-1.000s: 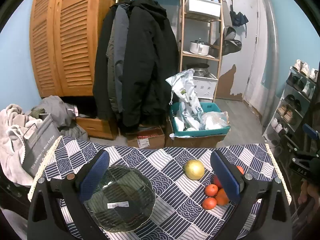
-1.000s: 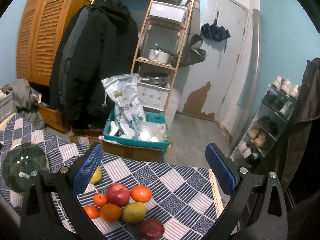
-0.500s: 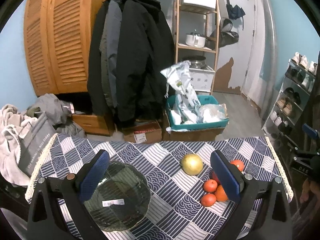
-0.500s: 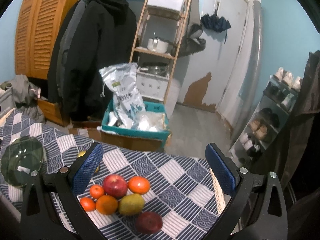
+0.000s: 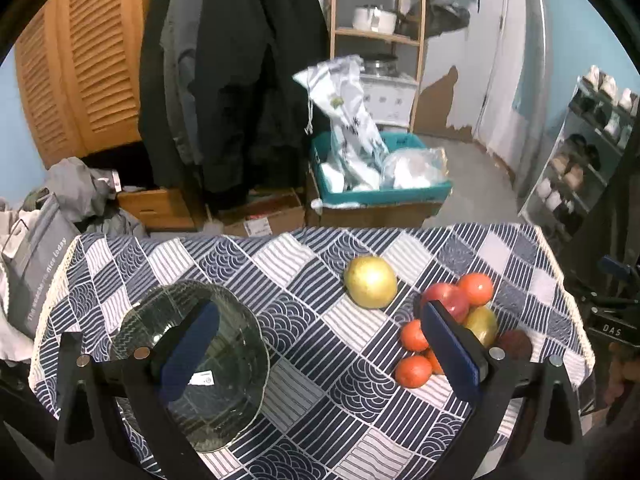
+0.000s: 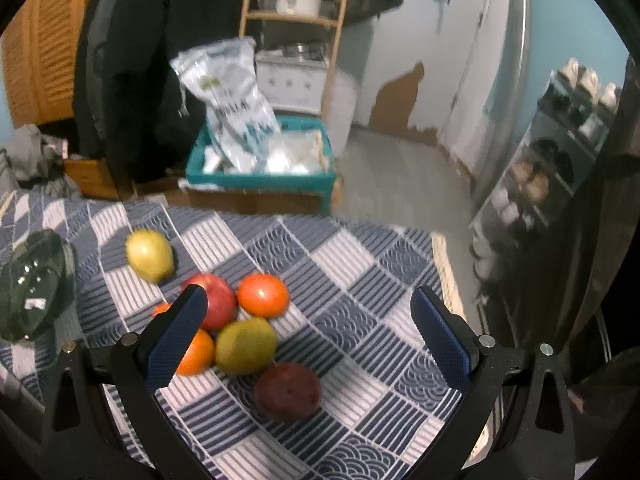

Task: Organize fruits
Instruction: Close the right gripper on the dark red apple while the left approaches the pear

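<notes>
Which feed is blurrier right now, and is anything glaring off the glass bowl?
Right wrist view: smeared with motion blur, worst on the shelf and shoe rack; the fruits look soft. Left wrist view: sharper, tablecloth pattern crisp. Glass bowl: only faint reflections, no strong glare. Both views bend straight lines at the edges.

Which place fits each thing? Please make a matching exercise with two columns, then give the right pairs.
Things:
1. clear glass plate
2. lone yellow round fruit
3. dark red-brown round fruit
4. teal plastic crate

Places:
A. nearest to the right gripper, at the near end of the fruit cluster
B. on the floor beyond the table
C. between plate and fruit cluster
D. at the table's left end, empty

Pairs: 1-D, 2-C, 3-A, 4-B
</notes>
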### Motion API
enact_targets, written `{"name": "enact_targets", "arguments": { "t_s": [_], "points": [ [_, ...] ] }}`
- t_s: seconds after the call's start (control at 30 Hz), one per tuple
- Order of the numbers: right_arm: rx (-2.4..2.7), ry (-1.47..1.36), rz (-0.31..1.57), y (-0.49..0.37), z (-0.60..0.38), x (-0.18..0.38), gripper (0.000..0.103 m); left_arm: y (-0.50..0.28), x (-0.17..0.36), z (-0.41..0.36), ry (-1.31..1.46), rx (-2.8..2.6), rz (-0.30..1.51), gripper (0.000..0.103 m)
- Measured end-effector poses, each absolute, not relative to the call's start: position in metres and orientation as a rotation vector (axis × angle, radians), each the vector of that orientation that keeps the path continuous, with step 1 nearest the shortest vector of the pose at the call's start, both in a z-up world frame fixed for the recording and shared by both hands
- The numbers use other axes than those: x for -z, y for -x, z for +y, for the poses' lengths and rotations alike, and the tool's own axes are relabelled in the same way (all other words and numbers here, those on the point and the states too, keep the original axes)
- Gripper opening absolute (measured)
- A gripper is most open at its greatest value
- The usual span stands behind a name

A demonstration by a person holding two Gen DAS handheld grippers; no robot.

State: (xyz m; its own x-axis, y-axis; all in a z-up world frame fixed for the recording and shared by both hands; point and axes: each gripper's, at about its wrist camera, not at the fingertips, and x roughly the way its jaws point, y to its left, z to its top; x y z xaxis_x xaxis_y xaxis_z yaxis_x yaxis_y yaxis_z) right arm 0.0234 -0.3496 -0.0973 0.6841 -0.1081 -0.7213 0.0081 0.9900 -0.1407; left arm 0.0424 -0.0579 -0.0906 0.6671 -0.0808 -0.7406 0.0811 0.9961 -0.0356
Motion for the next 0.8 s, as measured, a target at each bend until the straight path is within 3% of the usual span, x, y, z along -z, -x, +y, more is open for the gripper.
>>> {"name": "enact_targets", "arguments": {
  "t_s": [0.8],
  "points": [
    [0.029, 0.068, 1.197, -0.036, -0.370, 0.226, 0.100, -0.061, 0.170, -0.092, -0.074, 0.106, 1.009, 0.101]
  ]
}}
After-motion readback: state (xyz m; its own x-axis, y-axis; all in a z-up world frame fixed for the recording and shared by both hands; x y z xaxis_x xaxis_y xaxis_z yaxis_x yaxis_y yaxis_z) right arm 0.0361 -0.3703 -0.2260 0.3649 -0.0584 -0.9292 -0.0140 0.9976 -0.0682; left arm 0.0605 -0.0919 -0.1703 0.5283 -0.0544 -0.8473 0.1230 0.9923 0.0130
